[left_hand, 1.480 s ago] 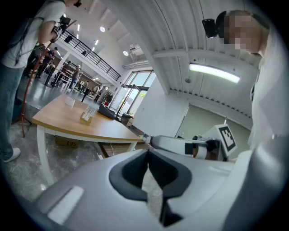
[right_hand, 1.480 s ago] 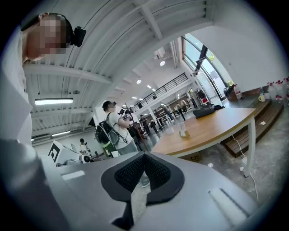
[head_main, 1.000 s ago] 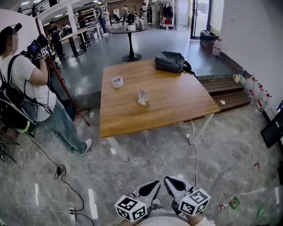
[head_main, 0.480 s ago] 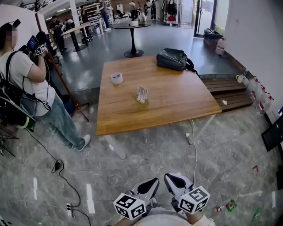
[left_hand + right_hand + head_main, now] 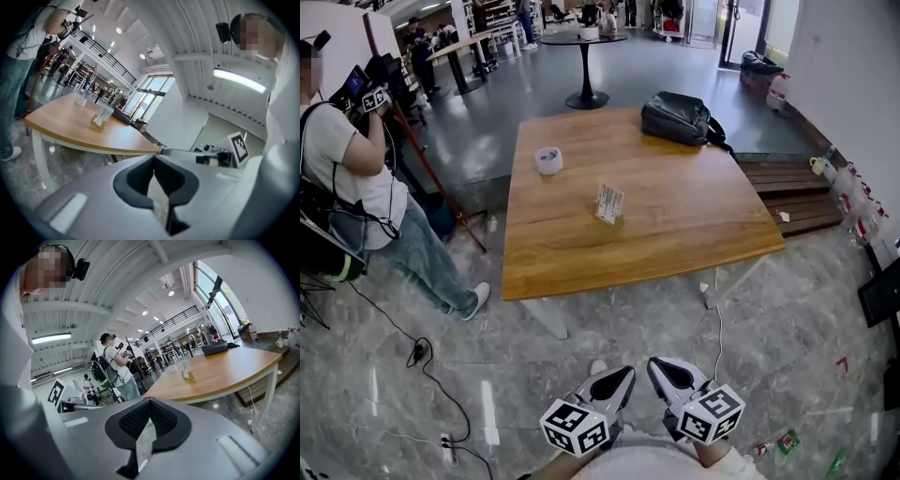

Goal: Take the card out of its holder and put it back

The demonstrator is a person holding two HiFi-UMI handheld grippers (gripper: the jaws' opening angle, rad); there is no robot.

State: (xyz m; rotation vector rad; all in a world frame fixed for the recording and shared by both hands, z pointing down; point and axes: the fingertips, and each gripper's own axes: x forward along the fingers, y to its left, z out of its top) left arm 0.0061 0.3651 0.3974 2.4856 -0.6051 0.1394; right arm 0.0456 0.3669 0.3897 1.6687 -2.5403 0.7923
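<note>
Head view: the white printed card in its small upright holder (image 5: 608, 203) stands mid-frame on the brown wooden table (image 5: 694, 225). The left claw (image 5: 617, 382) and right claw (image 5: 667, 373) sit side by side at the bottom edge, well apart from it, likely just approaching.

Left gripper view: jaws together, empty, near level.

Right gripper view: likewise closed on nothing.

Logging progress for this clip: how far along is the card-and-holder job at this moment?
Done: nothing yet; the card stands in its holder on the wooden table. In hand: nothing; the left tool and right tool are shut and empty, held low over the floor, short of the table. Left: reach the table, pull the card out, slot it back.
</note>
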